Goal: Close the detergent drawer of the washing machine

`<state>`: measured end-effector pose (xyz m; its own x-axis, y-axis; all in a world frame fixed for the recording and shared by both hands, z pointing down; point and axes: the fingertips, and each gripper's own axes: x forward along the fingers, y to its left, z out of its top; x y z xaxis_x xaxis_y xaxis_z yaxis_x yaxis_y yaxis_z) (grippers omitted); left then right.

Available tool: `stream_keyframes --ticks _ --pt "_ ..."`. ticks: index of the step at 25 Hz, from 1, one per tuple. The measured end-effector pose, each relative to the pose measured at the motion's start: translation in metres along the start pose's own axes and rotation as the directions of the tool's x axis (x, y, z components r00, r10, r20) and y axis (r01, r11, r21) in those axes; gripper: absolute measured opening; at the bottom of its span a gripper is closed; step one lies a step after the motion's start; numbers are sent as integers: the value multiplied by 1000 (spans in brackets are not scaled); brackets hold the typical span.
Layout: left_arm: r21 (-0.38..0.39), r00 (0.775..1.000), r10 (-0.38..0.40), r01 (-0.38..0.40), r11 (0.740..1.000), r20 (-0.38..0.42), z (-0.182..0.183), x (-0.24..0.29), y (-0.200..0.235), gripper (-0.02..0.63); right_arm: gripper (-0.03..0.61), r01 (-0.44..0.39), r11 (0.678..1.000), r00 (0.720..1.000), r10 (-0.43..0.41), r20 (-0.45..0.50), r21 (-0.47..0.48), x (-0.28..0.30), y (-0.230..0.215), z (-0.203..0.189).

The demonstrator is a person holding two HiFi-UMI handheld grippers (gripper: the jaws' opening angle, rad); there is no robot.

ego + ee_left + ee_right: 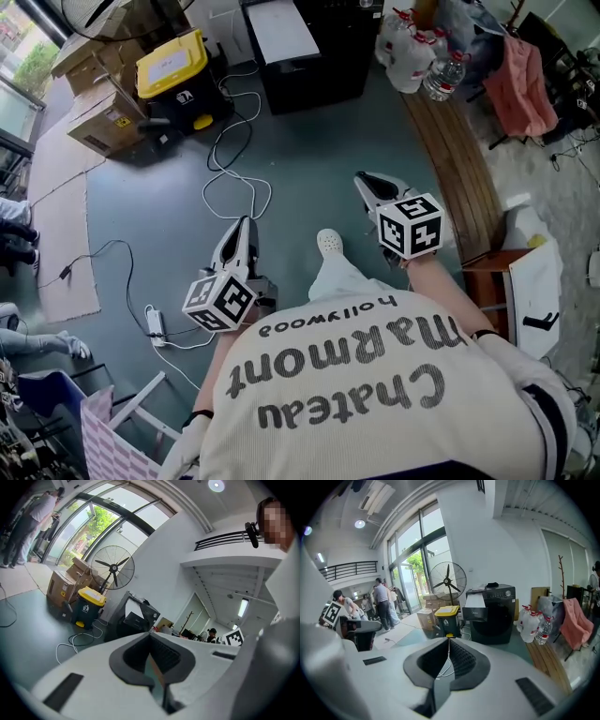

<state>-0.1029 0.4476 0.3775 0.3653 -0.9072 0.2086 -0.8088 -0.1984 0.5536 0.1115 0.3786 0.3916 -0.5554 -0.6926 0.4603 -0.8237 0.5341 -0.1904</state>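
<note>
Across the green floor [309, 159], at its far edge and well apart from both grippers, stands the dark washing machine [323, 56]. Its detergent drawer [476, 603] is pulled out at the upper left of the front. The left gripper [246, 223] has its jaws pressed together on nothing. The right gripper [364, 180] is likewise closed and empty. Both hang over bare floor and touch nothing. Loops of white cable [236, 173] lie between them and the machine. A yellow-lidded bin [173, 70] stands just left of the machine, and water bottles [417, 52] stand to its right, beside a wooden bench [459, 159].
</note>
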Motion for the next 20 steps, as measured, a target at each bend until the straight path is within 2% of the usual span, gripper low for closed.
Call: stream_keyframes --ticks 6,20 --pt "15 999 21 -21 1000 28 28 47 6 8 31 -25 1000 1000 25 5 8 40 -33 29" --pt "-6 997 46 -46 999 61 81 171 8 8 32 -107 994 994 107 19 -10 137 -116 119"
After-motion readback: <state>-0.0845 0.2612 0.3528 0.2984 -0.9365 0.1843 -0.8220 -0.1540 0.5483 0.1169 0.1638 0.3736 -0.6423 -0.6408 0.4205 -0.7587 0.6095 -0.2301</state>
